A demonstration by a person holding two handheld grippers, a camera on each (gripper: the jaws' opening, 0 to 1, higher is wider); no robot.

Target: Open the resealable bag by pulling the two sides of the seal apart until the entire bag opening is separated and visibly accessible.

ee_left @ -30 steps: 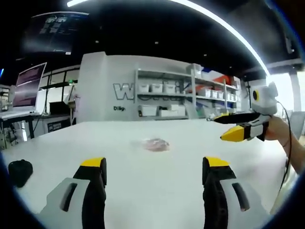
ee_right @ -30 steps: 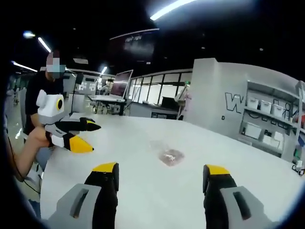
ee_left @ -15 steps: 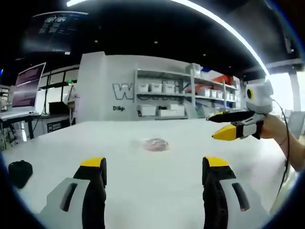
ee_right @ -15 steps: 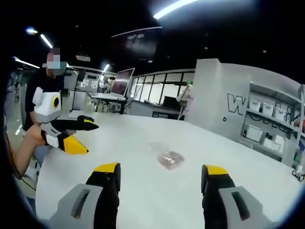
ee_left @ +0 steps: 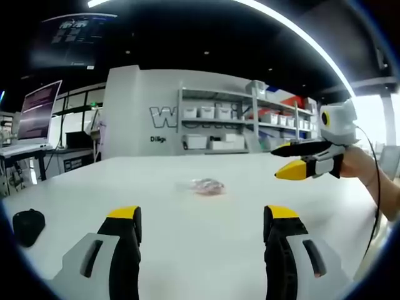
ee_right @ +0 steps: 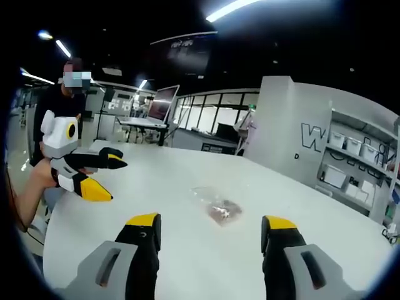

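Observation:
A small clear resealable bag [ee_left: 205,185] with pinkish-brown contents lies flat on the white table [ee_left: 187,244]; in the right gripper view the bag [ee_right: 219,207] sits ahead of the jaws. My left gripper [ee_left: 201,219] hangs open above the table, well short of the bag, and it also appears at the left of the right gripper view as the left gripper [ee_right: 106,180], open. My right gripper [ee_right: 209,224] is open too, short of the bag, and enters the left gripper view from the right as the right gripper [ee_left: 281,161], held by a hand. Nothing is between either pair of jaws.
A small black object [ee_left: 27,224] rests near the table's left edge. Shelving with white bins [ee_left: 225,128] stands behind the table. Monitors on desks [ee_left: 39,112] are at the far left. A seated person [ee_right: 59,119] holds the grippers.
Both views have shifted slightly as the hands moved. In the left gripper view the right gripper has drifted left, toward the bag. The bag lies as before.

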